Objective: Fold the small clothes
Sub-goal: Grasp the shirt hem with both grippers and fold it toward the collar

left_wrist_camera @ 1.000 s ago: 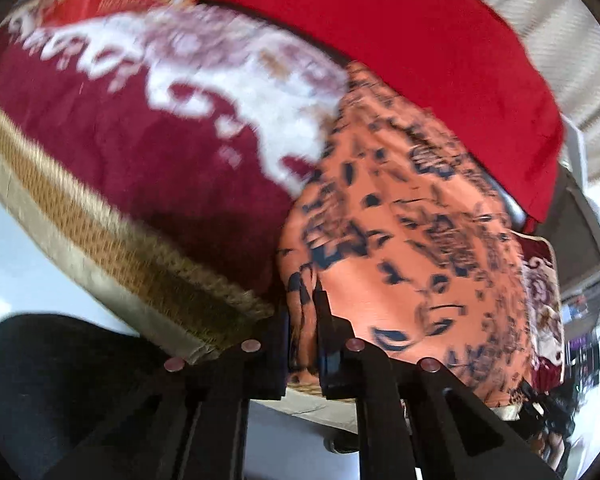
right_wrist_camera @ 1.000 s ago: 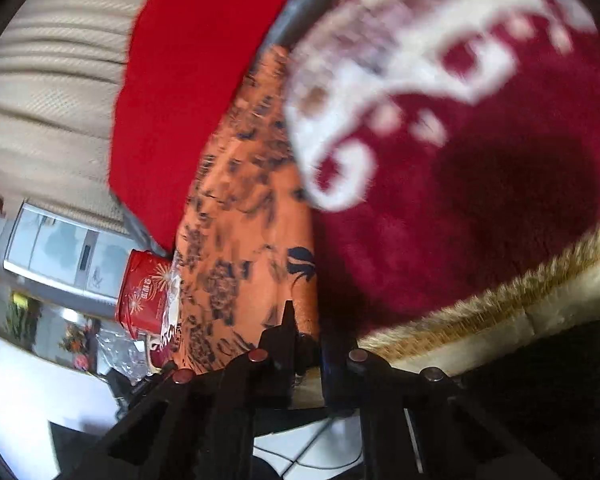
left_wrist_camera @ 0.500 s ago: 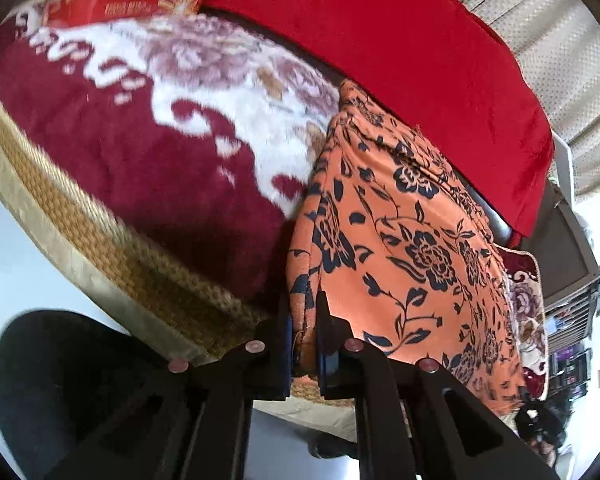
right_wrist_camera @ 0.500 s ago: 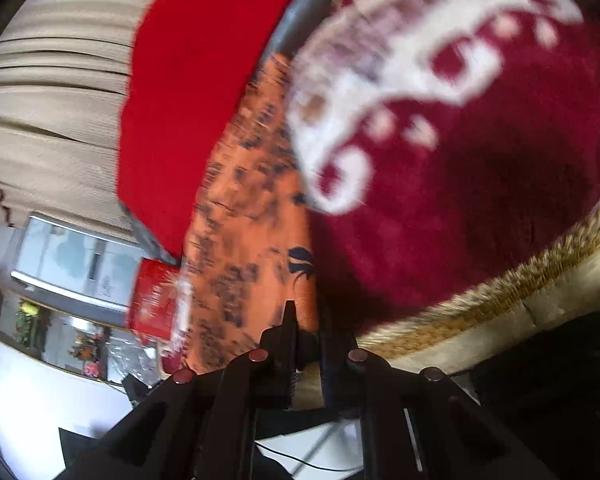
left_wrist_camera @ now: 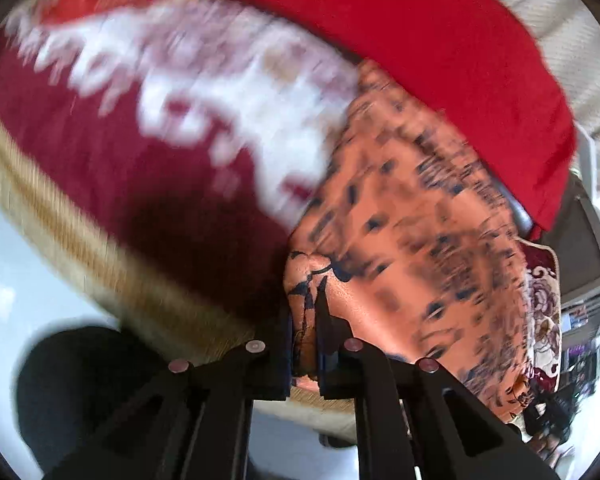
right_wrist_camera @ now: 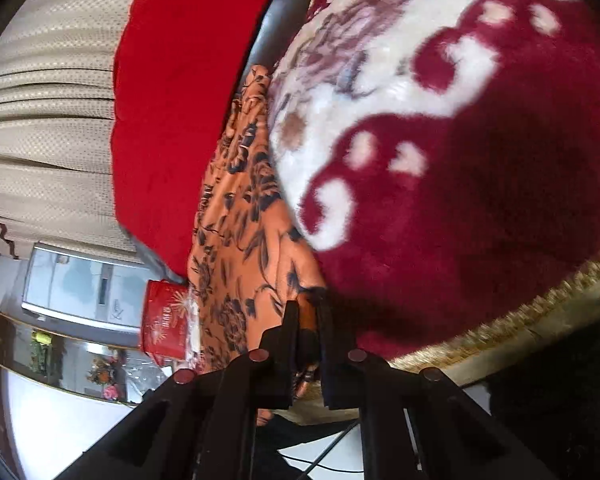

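Both tools clamp the near edge of the orange floral-print thin garment [left_wrist_camera: 412, 248]: left gripper [left_wrist_camera: 303, 312] and right gripper [right_wrist_camera: 307, 320], one at each corner. Garment lies on the plush maroon-and-white blanket [right_wrist_camera: 480, 200], near its fringed edge. Step: fold underway. Next, probably carry the edge far, keeping corners level.

Red cushion [right_wrist_camera: 188, 92] close behind, plush blanket [right_wrist_camera: 480, 200] beside

Bright daylight throughout; heavily motion-blurred in left wrist view, sharp in right; fisheye-bent, dark-vignetted at edges.
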